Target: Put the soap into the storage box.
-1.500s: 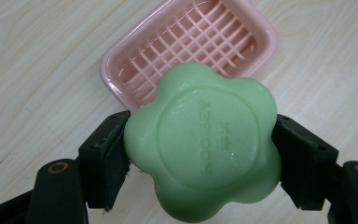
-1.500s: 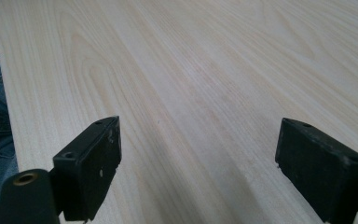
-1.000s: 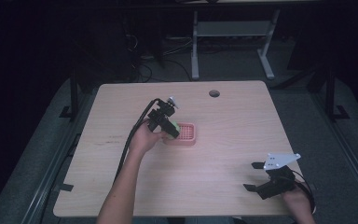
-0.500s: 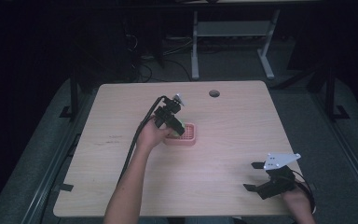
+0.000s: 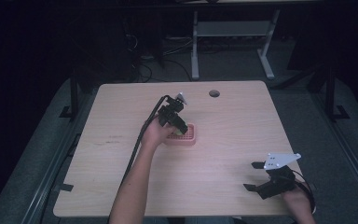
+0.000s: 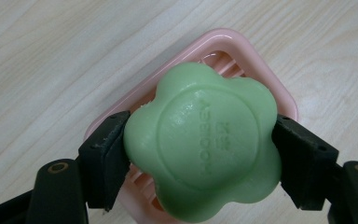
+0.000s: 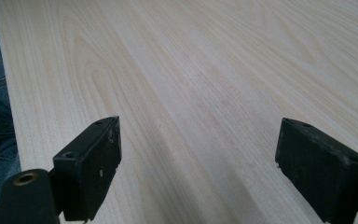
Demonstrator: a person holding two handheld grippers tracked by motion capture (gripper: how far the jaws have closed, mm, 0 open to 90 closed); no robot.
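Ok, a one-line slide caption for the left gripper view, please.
Left gripper clamps a green flower-shaped soap over a pink slatted soap dish on a pale wooden table.

The left forearm (image 5: 133, 184) reaches forward from the bottom edge toward the middle of the table, its hand (image 5: 156, 133) wrapped around the left gripper (image 6: 200, 140), which tips downward with its 2 jaws pressed against something held between them. The right gripper (image 5: 261, 183) sits low near the table's near right corner, held by the right hand (image 5: 298, 203), its 2 jaws spread wide with nothing between them.
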